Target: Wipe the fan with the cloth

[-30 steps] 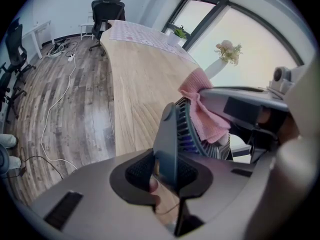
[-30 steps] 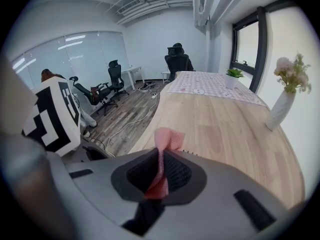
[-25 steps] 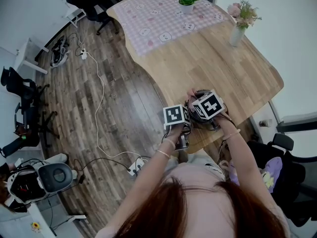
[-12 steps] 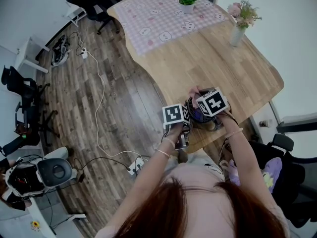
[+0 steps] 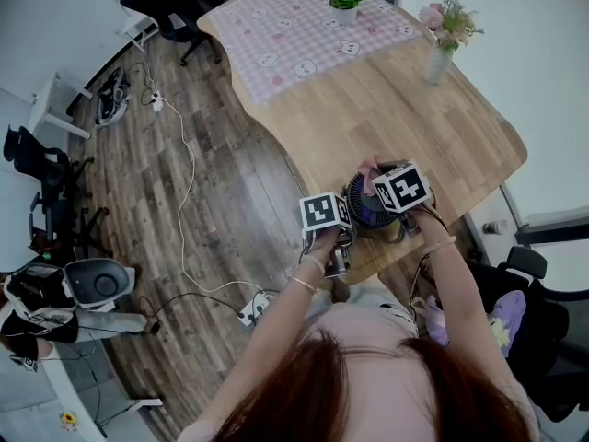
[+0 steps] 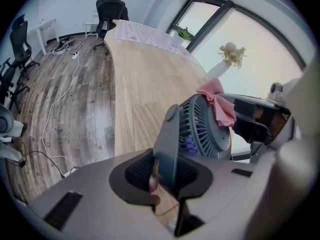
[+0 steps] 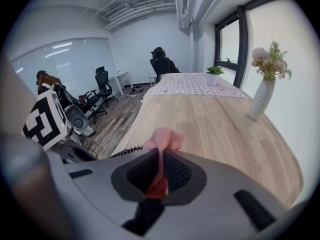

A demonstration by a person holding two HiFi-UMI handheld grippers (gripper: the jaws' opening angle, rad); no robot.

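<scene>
The left gripper [image 6: 167, 173] has its jaws closed on the grey stand [image 6: 166, 134] of the fan [image 6: 209, 130]; the stand fills the gap between the two black pads and is held tight. The fan sits at the near edge of the wooden table [image 5: 442, 136], right in front of the person; its round dark grille faces away from the left gripper. The right gripper [image 7: 157, 176] has its jaws shut on the pink cloth [image 7: 162, 140]; a little bunch of cloth sticks out past the tips. In the left gripper view the cloth lies on the top rim of the grille and touches it; the right gripper is just behind it.

Far away on the table stands a white vase with flowers [image 5: 440, 58]; a small green plant in a pot [image 5: 348, 0] sits on a pink checked mat [image 5: 294, 35] at the far end. A white cable [image 5: 184, 182] runs across the wooden floor beside the table; a black chair [image 5: 175, 3] stands near the far end.
</scene>
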